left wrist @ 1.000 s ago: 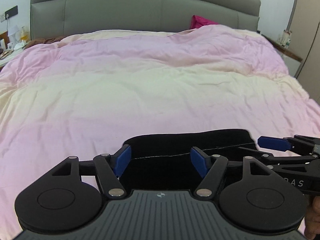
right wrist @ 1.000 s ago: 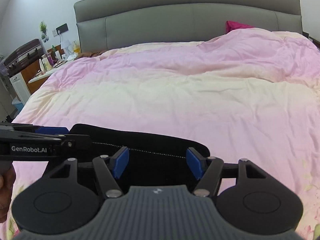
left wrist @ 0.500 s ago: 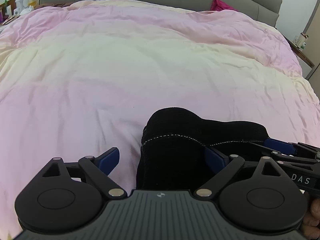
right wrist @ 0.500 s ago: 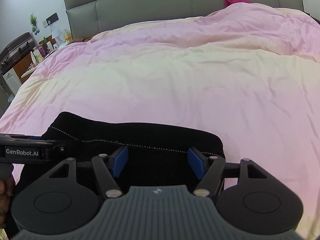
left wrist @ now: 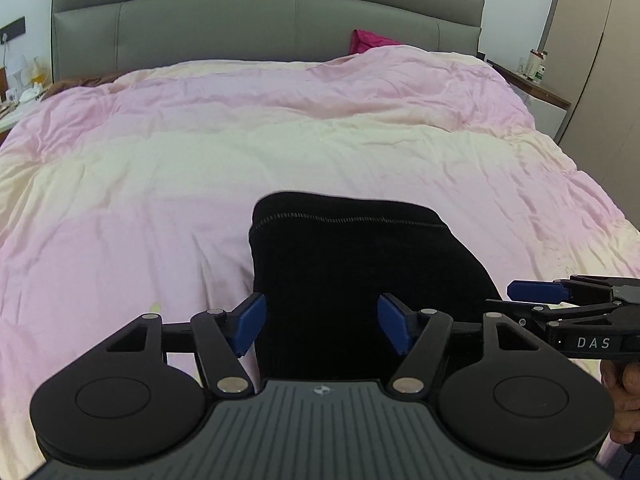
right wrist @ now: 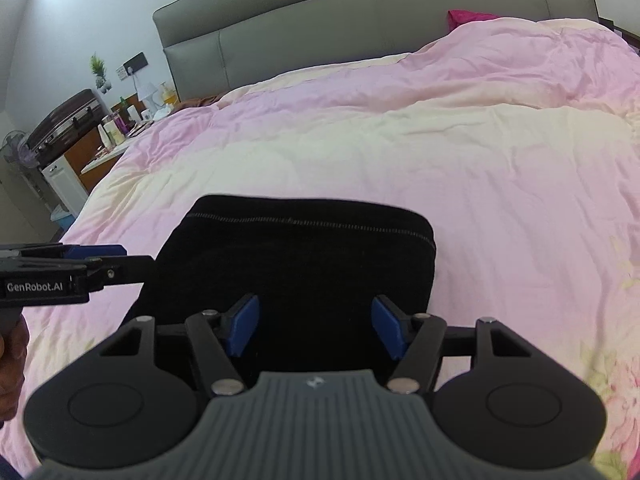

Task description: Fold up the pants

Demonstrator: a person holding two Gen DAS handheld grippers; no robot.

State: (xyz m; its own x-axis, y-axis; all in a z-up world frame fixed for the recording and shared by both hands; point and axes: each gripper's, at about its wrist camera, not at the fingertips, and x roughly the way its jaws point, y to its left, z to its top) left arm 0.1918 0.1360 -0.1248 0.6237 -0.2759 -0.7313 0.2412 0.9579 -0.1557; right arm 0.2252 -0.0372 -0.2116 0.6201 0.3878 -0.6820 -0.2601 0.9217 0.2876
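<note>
Black pants [left wrist: 352, 264] on bed, beneath both parted claws

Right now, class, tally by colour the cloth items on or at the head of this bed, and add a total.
Black: 1, the folded pants
Pink and cream: 1, the duvet
Magenta: 1, a cloth item at the headboard, mostly hidden, kind unclear
Brown: 1, a cloth edge at the far left of the bed
Total: 4

pants' [left wrist: 360, 272] near end hidden behind gripper body, nightstand clutter [right wrist: 120, 120] indistinct
</note>
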